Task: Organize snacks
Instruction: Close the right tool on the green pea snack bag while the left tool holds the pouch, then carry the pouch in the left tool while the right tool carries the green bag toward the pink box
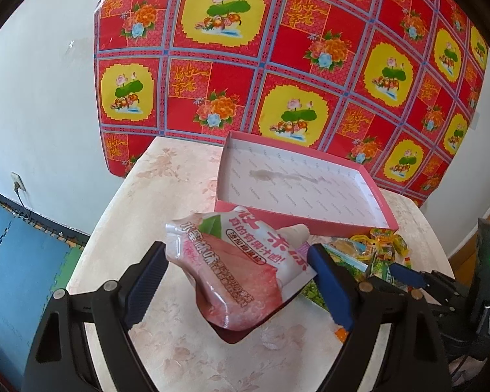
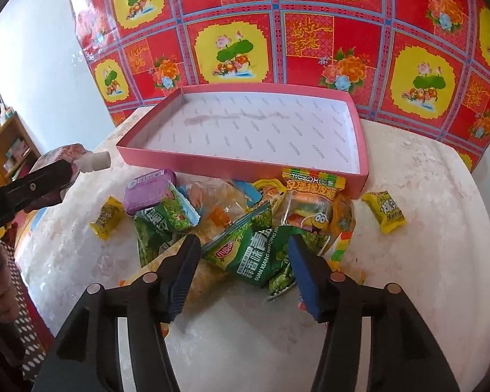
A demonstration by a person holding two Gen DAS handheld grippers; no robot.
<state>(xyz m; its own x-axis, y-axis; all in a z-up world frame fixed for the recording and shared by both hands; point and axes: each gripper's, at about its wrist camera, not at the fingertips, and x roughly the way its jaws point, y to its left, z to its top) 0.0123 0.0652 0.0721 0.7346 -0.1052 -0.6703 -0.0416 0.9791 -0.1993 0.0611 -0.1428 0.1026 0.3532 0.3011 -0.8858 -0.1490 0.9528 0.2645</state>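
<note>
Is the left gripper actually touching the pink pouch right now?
Touching. In the left wrist view the left gripper has both fingers pressed against the sides of the pink pouch, holding it clear of the table.

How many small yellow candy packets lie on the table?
2 in plain view. One yellow packet lies left of the snack pile, near the purple pack. The other yellow packet lies to the right, beside the pink box. More may hide within the pile.

A lived-in home room: beyond the fingers, a red-and-yellow floral patterned cloth (image 2: 277, 32) hangs on a white plastered wall (image 1: 42, 98). Left of them stand a wooden bookshelf (image 2: 9, 143) and blue foam floor mats (image 1: 19, 261).
</note>
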